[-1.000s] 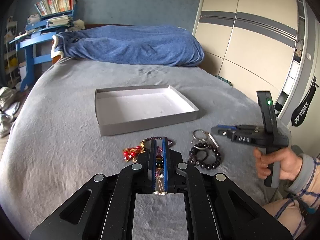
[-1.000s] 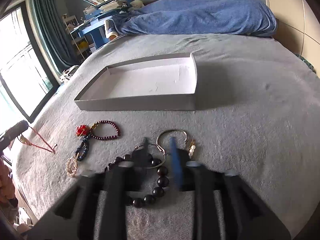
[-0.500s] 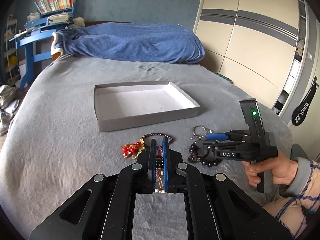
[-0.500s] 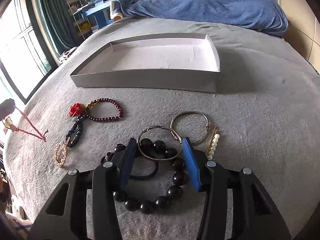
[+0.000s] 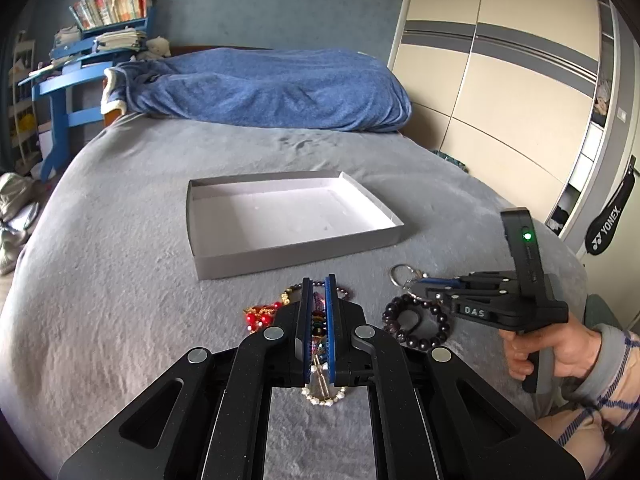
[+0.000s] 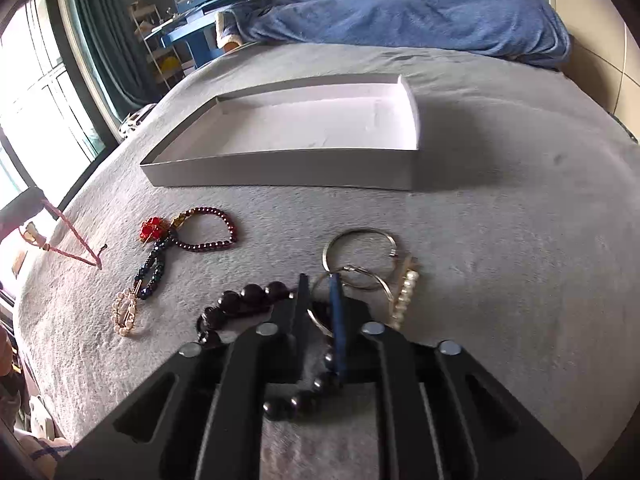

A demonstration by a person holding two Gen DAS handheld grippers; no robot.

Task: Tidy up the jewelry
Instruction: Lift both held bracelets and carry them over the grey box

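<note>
On bed [image 5: 120, 240], one tray [image 5: 296, 254], two rings [image 6: 360, 246]

Bare grey bedspread [image 6: 500, 240] lies open right of the jewelry and on to the far shallow box [image 6: 280, 168], whose low near wall is the only barrier. On the left, scattered bracelets [image 6: 208, 228] crowd the surface; the near left edge looks cluttered, though blurred.
</note>
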